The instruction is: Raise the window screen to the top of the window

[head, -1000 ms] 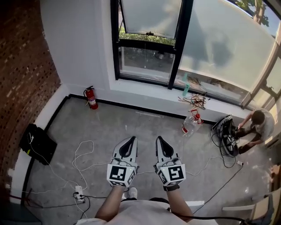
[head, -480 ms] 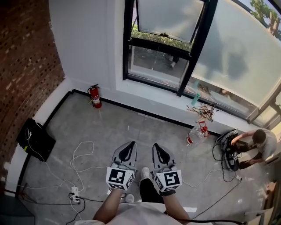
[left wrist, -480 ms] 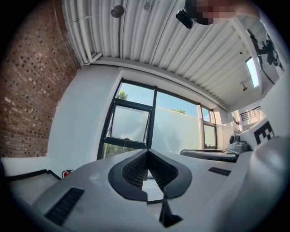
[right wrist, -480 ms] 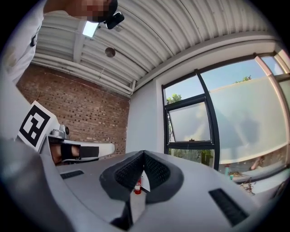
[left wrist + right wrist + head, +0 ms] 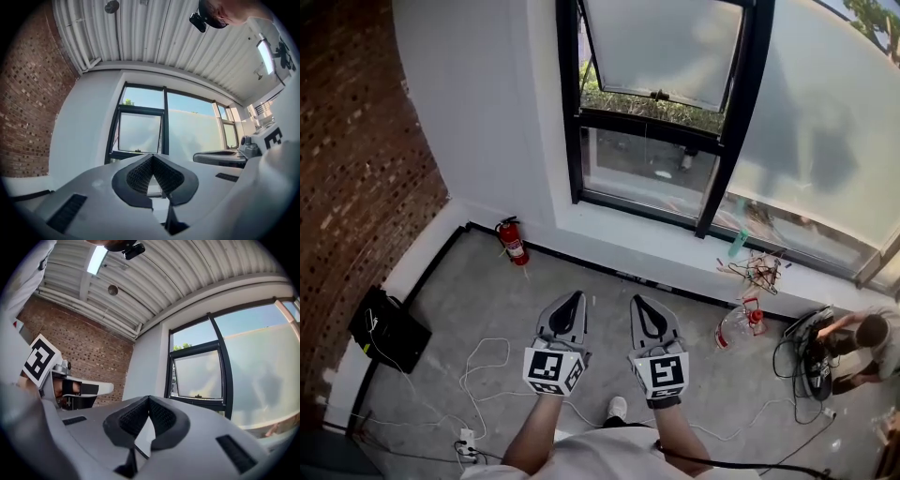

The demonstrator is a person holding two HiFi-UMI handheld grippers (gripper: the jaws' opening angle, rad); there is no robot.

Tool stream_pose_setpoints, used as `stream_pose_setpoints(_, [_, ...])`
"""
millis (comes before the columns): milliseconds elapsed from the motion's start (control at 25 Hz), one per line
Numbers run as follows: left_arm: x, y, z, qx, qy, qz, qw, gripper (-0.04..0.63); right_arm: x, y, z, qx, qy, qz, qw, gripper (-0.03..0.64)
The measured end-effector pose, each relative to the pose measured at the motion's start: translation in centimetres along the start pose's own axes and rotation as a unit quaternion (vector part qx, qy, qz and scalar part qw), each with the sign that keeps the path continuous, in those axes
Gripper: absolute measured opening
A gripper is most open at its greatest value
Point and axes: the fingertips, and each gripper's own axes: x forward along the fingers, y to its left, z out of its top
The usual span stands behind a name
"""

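The black-framed window [image 5: 661,122] stands ahead in the white wall. Its frosted screen panel [image 5: 661,42] fills the upper part of the opening, with a small handle [image 5: 659,95] on its lower edge and greenery showing in the gap below. My left gripper [image 5: 570,298] and right gripper [image 5: 639,303] are held side by side over the concrete floor, well short of the window, both shut with nothing in them. The left gripper [image 5: 152,157] points at the frosted panel [image 5: 139,133]. In the right gripper view the right gripper [image 5: 149,399] has the panel [image 5: 199,373] off to its right.
A red fire extinguisher [image 5: 514,242] stands by the wall at left, and a black bag [image 5: 389,328] lies near the brick wall. White cables and a power strip [image 5: 469,439] trail on the floor. A plastic bottle [image 5: 739,325], tangled wires [image 5: 761,272] and a crouching person [image 5: 867,337] are at right.
Both grippers have been carried forward together toward the window, which now looks larger and nearer. The jaws stayed shut.
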Motion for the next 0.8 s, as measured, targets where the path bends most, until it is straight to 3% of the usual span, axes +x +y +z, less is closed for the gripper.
stream_pose_setpoints(240, [6.4,-1.6,-5.0,0.009,0.059,0.002,0.9982,0.0,4.5,-5.3,-4.4,0.039,0.026,0.027,0.999,0.002])
stream_pose_setpoints(600, [12.2,0.3,-6.9,0.002,0.071,-0.003,0.9975,0.0,8.6,-6.9,-7.0,0.047,0.033,0.045,0.997,0.002])
stream_pose_setpoints(800, [17.7,0.2,-7.7,-0.029,0.063,-0.047,0.9965,0.0,11.6,-10.7,-8.9,0.05,0.054,0.01,0.997,0.002])
